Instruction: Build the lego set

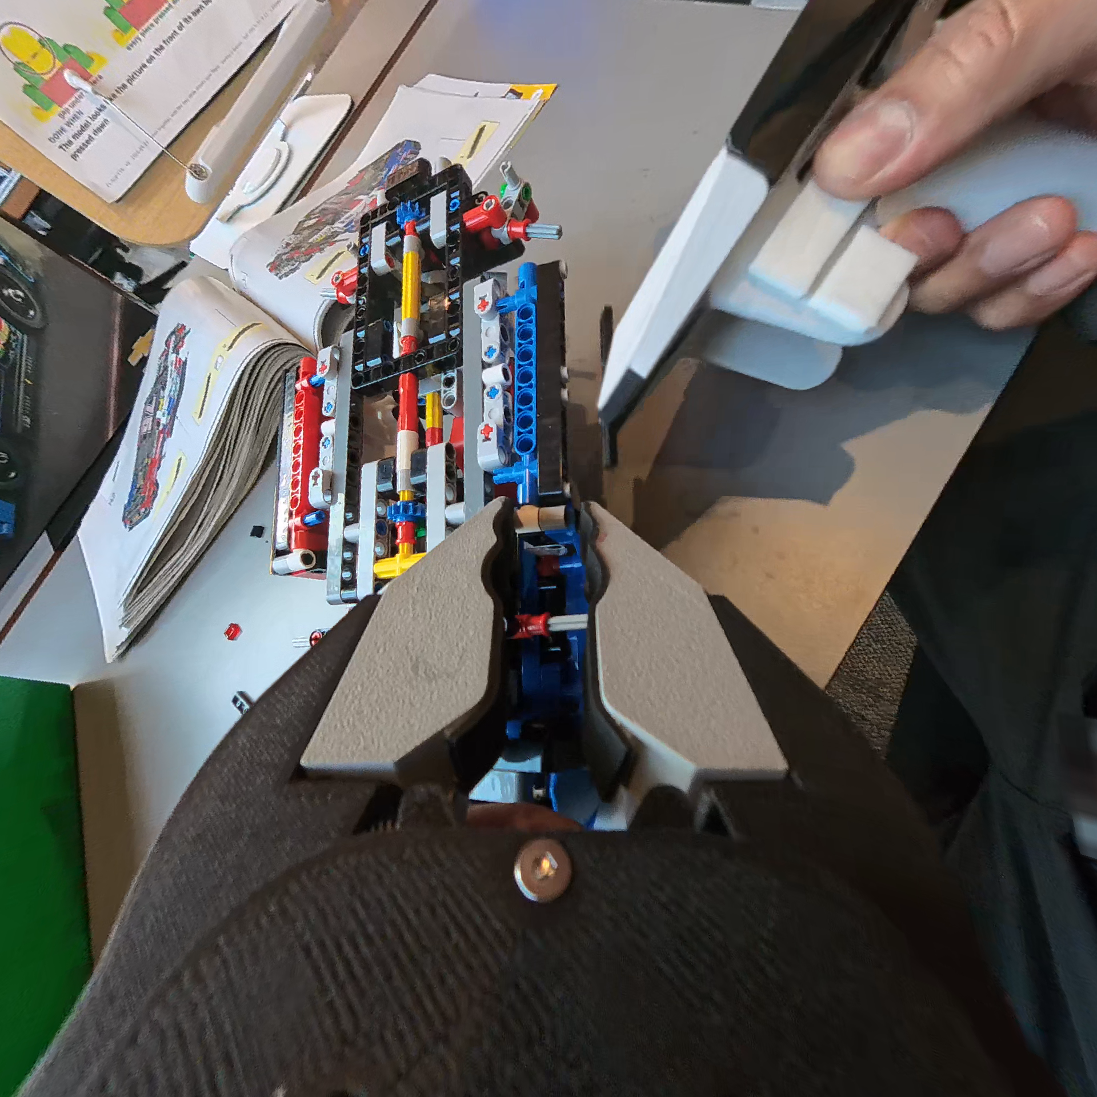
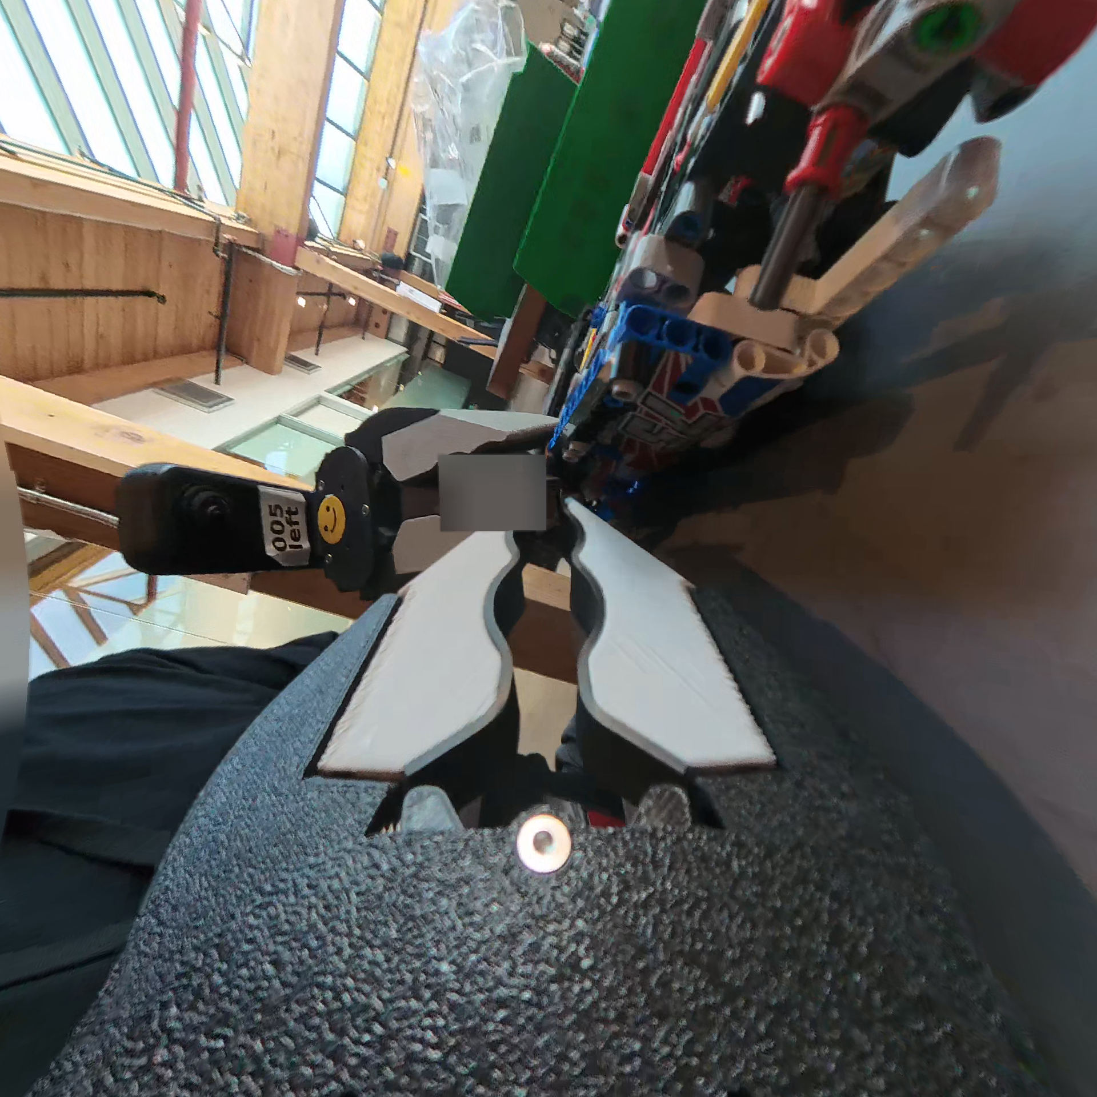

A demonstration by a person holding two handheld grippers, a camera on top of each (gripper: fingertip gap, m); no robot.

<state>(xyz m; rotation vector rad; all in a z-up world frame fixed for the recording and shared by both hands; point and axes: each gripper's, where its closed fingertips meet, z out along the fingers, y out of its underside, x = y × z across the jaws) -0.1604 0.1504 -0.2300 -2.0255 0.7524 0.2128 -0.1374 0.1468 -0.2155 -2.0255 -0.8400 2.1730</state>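
The Lego model [image 1: 409, 332] is a long chassis of black frames with red, yellow, grey and blue beams, lying on the white table [image 1: 623, 148]. My left gripper [image 1: 546, 510] is shut on the model's near blue end [image 1: 549, 641]. A hand [image 1: 950, 119] holds the right gripper's white and black body [image 1: 682, 285] just right of the model. In the right wrist view my right gripper [image 2: 541, 519] points at the model's blue end [image 2: 671, 350]. Its jaws stand a narrow gap apart with something dark between the tips. The left gripper's black body [image 2: 350, 516] comes in from the left.
An open instruction booklet [image 1: 196, 427] lies left of the model, with a printed sheet [image 1: 119, 77] behind it. Small loose pieces [image 1: 232, 632] lie on the table near a green bin [image 1: 35, 831]. A dark box [image 1: 35, 368] stands at the left. Green boards [image 2: 534, 178] stand behind the model. The tips of both grippers are at nearly the same place.
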